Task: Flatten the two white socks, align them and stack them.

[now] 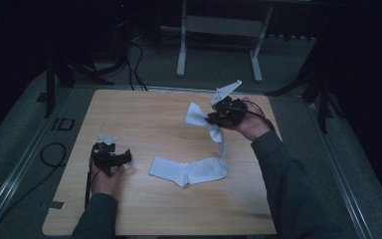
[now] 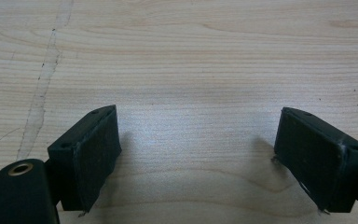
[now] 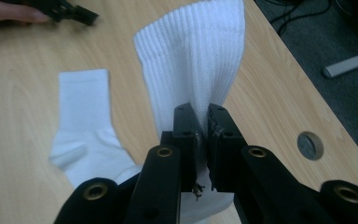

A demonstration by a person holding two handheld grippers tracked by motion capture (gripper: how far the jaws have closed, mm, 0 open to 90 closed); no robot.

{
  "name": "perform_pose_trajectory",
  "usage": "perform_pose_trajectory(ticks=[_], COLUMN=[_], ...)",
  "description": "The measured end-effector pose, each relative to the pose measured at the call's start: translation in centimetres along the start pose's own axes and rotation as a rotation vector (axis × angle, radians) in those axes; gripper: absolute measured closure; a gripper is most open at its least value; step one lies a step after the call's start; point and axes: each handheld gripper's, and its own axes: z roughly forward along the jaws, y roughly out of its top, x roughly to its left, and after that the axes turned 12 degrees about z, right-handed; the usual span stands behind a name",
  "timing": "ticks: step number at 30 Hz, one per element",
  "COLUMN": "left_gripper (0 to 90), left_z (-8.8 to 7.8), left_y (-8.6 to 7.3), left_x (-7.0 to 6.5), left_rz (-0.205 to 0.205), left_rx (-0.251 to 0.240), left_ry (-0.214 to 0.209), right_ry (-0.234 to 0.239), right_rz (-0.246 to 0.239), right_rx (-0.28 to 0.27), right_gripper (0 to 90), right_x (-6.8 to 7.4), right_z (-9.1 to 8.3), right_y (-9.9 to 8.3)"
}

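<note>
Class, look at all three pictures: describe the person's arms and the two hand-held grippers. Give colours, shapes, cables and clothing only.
Both arms wear dark grey-green long sleeves. Each hand-held gripper is black: the left hand-held gripper has two blocky rectangular jaws with dark pads, and brass-coloured rings set in rounded black links. The right hand-held gripper looks the same. A light three-cornered plate tops the right one, and a black cable trails from the left.
</note>
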Motion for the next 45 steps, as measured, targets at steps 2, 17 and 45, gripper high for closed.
perform_pose_trajectory(ticks=[2, 17, 45], left_gripper=[14.3, 14.3, 14.3], left_z=[0.0, 0.0, 0.0], left_y=[0.0, 0.0, 0.0], left_x=[0.0, 0.0, 0.0], left_rz=[0.000, 0.000, 0.002], left_rx=[0.000, -0.001, 0.001], left_ry=[0.000, 0.000, -0.001], right_ry=[0.023, 0.081, 0.138], right_rz=[-0.007, -0.072, -0.018], right_rx=[-0.009, 0.009, 0.037], right_gripper=[82.6, 82.4, 82.0], right_x=[0.5, 4.2, 7.4], right_z=[-0.3, -0.4, 6.9], right_y=[0.0, -1.9, -4.2])
